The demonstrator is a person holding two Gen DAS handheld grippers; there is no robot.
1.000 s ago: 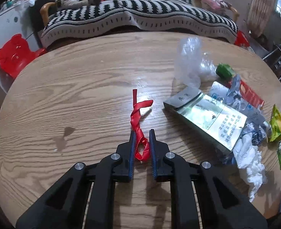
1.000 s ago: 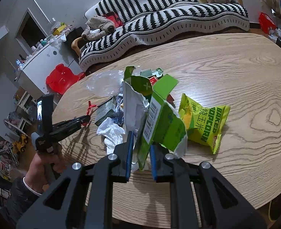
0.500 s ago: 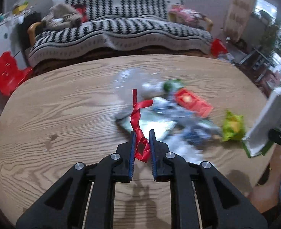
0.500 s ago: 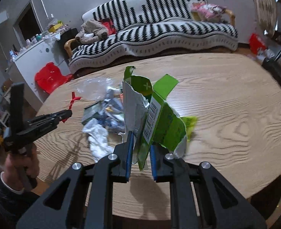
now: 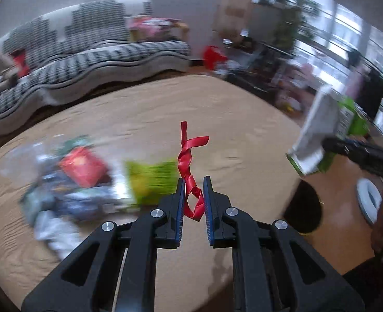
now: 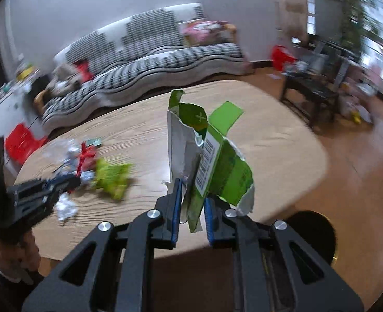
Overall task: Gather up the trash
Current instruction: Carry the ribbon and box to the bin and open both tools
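A twisted red ribbon (image 5: 189, 166) stands up between the fingers of my left gripper (image 5: 193, 184), which is shut on its lower loop above the wooden table (image 5: 152, 111). My right gripper (image 6: 191, 189) is shut on a torn green and white carton (image 6: 212, 161), held upright over the table's near edge. The same carton (image 5: 318, 135) shows at the right of the left wrist view, past the table's rim. The left gripper (image 6: 69, 182) with the ribbon (image 6: 83, 156) appears at the left of the right wrist view.
A blurred heap of trash (image 5: 69, 182) with a yellow-green popcorn bag (image 5: 150, 179) lies on the table's left part. A dark round bin (image 6: 313, 234) stands on the floor off the table's right end. A striped sofa (image 6: 152, 59) runs behind, and a dark side table (image 6: 311, 88) stands right.
Both grippers lifted off the table and swung right, still holding the ribbon and the carton. The trash heap slid to the left of both views and the dark bin came into sight.
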